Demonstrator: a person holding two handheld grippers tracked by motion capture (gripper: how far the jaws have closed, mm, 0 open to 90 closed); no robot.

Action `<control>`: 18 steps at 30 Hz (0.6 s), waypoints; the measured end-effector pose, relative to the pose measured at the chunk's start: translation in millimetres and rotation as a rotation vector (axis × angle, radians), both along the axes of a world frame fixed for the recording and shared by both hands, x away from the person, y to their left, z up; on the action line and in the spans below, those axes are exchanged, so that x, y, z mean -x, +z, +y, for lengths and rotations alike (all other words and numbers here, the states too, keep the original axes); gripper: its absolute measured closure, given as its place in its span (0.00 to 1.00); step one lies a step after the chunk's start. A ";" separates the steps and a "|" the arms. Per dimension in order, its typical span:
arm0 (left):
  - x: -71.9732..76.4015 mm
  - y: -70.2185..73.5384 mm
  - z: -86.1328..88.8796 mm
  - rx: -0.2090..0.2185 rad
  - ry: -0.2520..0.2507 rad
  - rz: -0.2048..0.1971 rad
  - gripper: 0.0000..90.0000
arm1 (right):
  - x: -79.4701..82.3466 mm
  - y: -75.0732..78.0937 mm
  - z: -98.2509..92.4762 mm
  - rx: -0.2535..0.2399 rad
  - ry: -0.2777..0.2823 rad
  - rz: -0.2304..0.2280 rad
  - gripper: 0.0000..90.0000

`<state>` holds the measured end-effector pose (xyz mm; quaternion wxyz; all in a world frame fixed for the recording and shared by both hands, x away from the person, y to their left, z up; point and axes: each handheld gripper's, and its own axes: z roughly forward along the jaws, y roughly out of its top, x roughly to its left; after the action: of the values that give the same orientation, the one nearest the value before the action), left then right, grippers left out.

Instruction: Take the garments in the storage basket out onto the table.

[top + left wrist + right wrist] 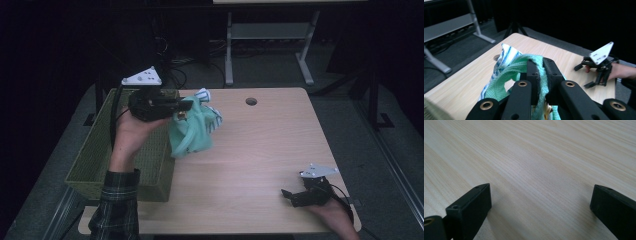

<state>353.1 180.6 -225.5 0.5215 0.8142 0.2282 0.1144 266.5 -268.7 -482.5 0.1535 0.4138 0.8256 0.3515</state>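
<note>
1. While the left gripper (184,106) pinches the green cloth (192,131), the bundle hangs above the table's (260,150) far left, just right of the green basket (100,160).
2. A striped cloth (505,56) rides along loosely; it could slip free short of the basket.
3. Hanging folds may snag the basket's rim.
4. The right gripper (292,196) rests near right, jaws spread, well clear.
</note>
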 end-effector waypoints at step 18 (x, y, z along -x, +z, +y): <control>-5.0 -31.0 -51.2 0.000 -0.089 0.050 0.93 | 0.0 0.0 -0.1 0.001 0.000 -0.001 0.03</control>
<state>358.1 129.3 -256.5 0.5202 0.8262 0.2045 0.0709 266.6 -268.9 -482.6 0.1539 0.4135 0.8258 0.3513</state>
